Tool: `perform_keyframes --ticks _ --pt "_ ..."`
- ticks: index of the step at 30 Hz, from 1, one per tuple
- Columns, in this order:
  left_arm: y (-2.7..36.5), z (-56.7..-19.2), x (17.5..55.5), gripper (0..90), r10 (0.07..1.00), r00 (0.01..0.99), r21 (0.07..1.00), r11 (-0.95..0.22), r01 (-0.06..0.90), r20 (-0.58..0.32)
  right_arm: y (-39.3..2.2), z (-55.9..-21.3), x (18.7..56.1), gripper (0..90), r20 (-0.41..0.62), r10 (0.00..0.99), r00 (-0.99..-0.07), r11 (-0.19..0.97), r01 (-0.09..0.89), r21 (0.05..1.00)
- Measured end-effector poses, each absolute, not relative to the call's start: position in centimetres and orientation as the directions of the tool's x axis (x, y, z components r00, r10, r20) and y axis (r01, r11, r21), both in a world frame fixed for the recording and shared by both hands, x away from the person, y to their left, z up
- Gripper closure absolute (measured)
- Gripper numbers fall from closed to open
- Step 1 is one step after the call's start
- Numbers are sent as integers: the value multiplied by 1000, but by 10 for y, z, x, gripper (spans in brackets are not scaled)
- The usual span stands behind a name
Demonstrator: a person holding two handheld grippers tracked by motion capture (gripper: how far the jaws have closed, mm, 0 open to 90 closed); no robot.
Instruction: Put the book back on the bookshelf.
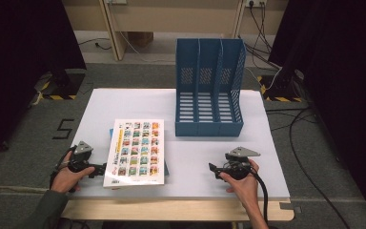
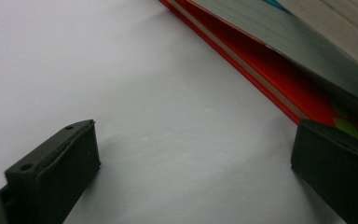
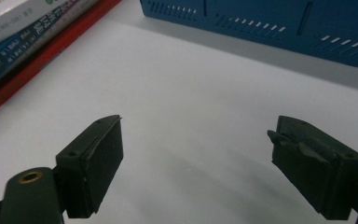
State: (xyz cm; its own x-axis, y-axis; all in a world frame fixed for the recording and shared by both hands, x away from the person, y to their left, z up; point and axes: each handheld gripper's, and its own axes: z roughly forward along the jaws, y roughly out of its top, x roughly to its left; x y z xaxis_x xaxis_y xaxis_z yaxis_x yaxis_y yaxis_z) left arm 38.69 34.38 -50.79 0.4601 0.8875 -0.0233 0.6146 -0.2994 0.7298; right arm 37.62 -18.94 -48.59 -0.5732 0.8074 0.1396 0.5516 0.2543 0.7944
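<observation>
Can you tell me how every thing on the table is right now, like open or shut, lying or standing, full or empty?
left gripper: open, nothing between its jaws, low on the table beside the books.
right gripper: open, holding nothing.
stack of books: closed, lying flat, piled one on another.
blue file rack: standing upright, its three slots empty.
white table top: bare between the grippers.

High view overhead facing forward, gripper views low, close, sharing books (image 1: 134,152)
</observation>
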Motion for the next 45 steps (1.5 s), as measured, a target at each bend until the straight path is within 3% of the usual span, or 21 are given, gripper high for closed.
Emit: perform_keyframes --ticks 6,11,15,21,33,42,45 --pt "346 -507 387 22 893 449 734 -282 618 -34 -186 -483 376 195 181 786 -591 218 540 813" --pt "353 -503 388 156 918 388 748 -200 633 -83 -175 -481 376 233 186 764 -618 233 533 813" --pt "356 -501 387 147 931 356 755 -179 630 -77 -169 -478 375 258 191 749 -634 233 522 821" --pt "354 -491 384 147 930 340 781 -104 615 -144 -154 -475 379 275 215 719 -661 229 517 824" --pt "343 -485 380 147 935 345 786 -156 599 -77 -105 -469 393 263 229 632 -740 271 488 829" --pt "339 -479 379 147 927 348 798 -106 594 -136 -64 -467 407 254 285 552 -784 275 494 825" --pt "336 -478 379 168 934 341 798 -123 591 -108 -46 -466 415 243 299 526 -796 281 495 822"
